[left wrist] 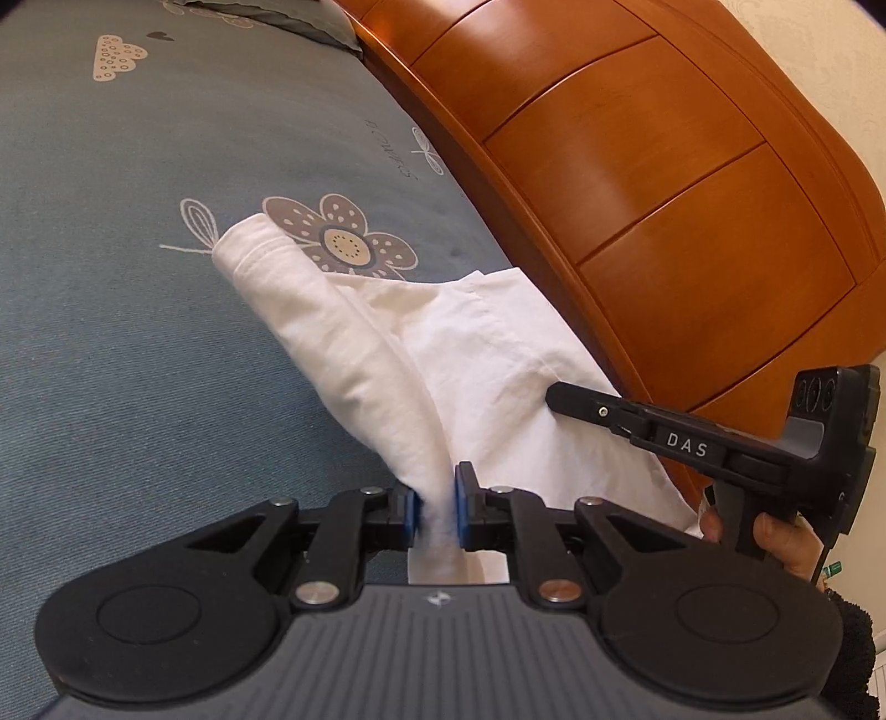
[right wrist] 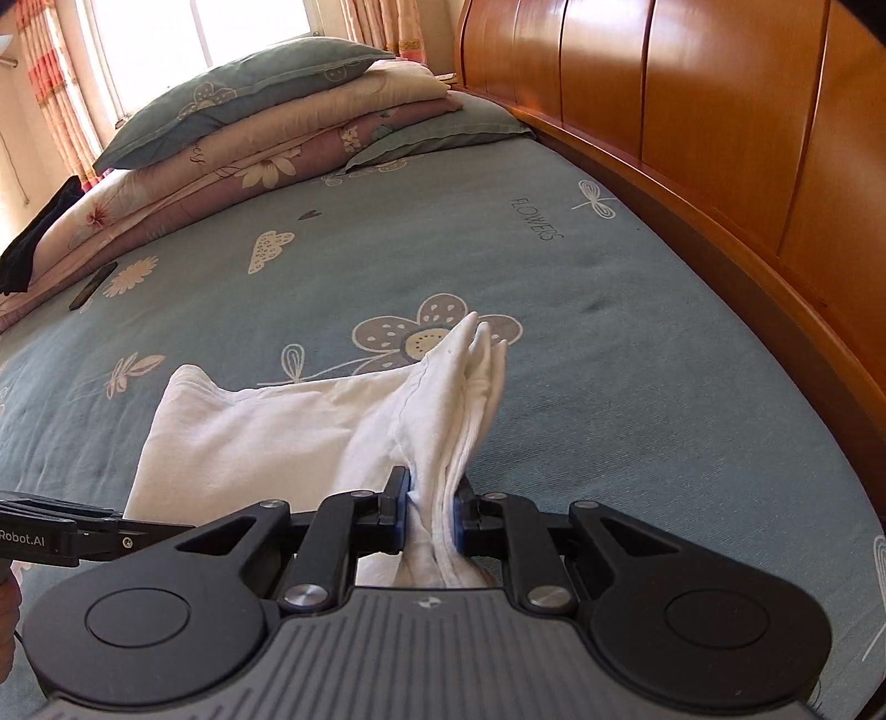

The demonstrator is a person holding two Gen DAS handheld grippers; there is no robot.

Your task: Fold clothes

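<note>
left gripper (left wrist: pixel 434 507) clamps garment (left wrist: pixel 387 343) | right gripper (right wrist: pixel 432 512) pinches bunched layers ahead (thick) | risk: layers slip out, fold skews

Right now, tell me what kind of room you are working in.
Most likely a bedroom: a bed sheet under the white garment, a wooden headboard, and stacked pillows and quilts by a curtained window.

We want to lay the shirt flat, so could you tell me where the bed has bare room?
Free: the sheet between the shirt and the headboard, and beyond the shirt toward the bedding pile. Crowded: the far end, with that pile and a phone.
</note>
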